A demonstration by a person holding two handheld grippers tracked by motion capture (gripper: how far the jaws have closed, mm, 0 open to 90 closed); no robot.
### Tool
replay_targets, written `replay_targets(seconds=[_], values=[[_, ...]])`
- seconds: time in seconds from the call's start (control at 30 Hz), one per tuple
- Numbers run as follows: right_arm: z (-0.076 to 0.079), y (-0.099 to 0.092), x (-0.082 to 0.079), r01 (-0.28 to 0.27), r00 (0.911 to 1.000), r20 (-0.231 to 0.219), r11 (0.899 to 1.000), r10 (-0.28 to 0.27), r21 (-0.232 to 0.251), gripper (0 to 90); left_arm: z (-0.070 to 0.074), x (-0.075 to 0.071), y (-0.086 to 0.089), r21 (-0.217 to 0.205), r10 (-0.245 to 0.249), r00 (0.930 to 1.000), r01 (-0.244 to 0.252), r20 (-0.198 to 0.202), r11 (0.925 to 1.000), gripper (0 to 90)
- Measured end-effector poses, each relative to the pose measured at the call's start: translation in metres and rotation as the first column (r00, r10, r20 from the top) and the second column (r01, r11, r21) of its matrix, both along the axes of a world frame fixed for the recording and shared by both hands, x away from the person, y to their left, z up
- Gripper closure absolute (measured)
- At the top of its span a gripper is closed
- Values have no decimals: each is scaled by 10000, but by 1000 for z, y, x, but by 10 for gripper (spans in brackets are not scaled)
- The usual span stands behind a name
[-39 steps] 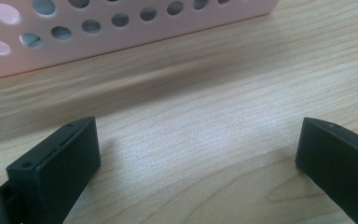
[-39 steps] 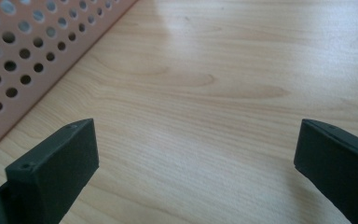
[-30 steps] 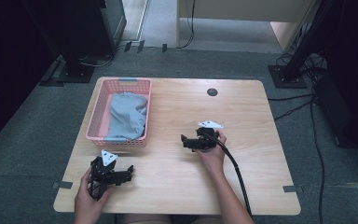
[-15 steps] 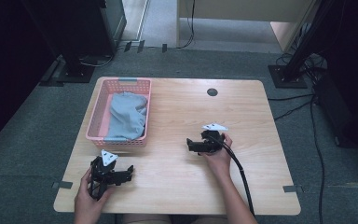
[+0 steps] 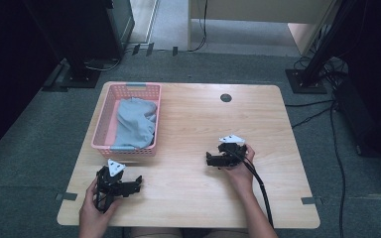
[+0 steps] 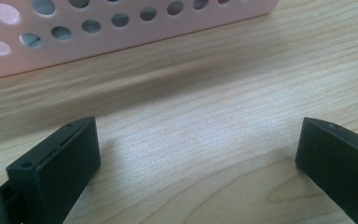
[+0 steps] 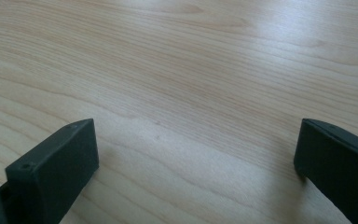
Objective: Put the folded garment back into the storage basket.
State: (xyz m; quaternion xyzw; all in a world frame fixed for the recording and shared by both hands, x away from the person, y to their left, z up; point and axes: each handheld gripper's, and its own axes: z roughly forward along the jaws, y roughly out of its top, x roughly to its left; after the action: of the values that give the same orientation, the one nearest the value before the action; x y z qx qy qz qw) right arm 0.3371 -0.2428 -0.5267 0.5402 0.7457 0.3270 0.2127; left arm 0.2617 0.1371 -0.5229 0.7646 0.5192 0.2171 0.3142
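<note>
We have the pink basket standing on the wooden table as our marker, and the grey cloth lies bundled inside it, heaped toward the basket's far end and spilling down to its near wall. That looks like the work already done: the cloth sits in the basket, and we see nothing else loose on the table.

Our left gripper rests low on the table just in front of the basket's near wall, jaws spread wide with nothing between them. In the left gripper view the basket's holed side rises right ahead, bare wood between the two black jaws.

Our right gripper sits well off to the right of the basket, near the middle of the table, its jaws parted and empty too. The right gripper view gives us plain wood grain between them, and its cable trails back along the forearm.

We judge the job at or near its close: both tools are free and down on the table, well clear of the cloth. If anything is left, it may be tidying the cloth's folds in the basket.
</note>
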Motion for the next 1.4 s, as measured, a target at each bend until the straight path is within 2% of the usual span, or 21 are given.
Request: replay_targets(seconds=[0.17, 0.3, 0.43, 0.57, 1.4], values=[[0, -8, -6, 138, 9999, 15, 9999, -138, 66, 0, 0, 0, 0, -5, 2, 10000, -2, -2, 10000, 0], [0, -12, -11, 254, 9997, 10, 9995, -254, -164, 0, 0, 0, 0, -2, 1, 10000, -1, -1, 10000, 0], [0, -17, -16, 279, 9996, 1, 9995, -279, -157, 0, 0, 0, 0, 2, -1, 10000, 1, 0, 10000, 0], [-1, -25, -23, 568, 9984, 15, 9982, -568, -180, 0, 0, 0, 0, -3, 1, 10000, -1, -1, 10000, 0], [-1, -50, -42, 1325, 9912, -2, 9910, -1326, -176, 0, 0, 0, 0, 1, -1, 10000, 1, -3, 10000, 0]])
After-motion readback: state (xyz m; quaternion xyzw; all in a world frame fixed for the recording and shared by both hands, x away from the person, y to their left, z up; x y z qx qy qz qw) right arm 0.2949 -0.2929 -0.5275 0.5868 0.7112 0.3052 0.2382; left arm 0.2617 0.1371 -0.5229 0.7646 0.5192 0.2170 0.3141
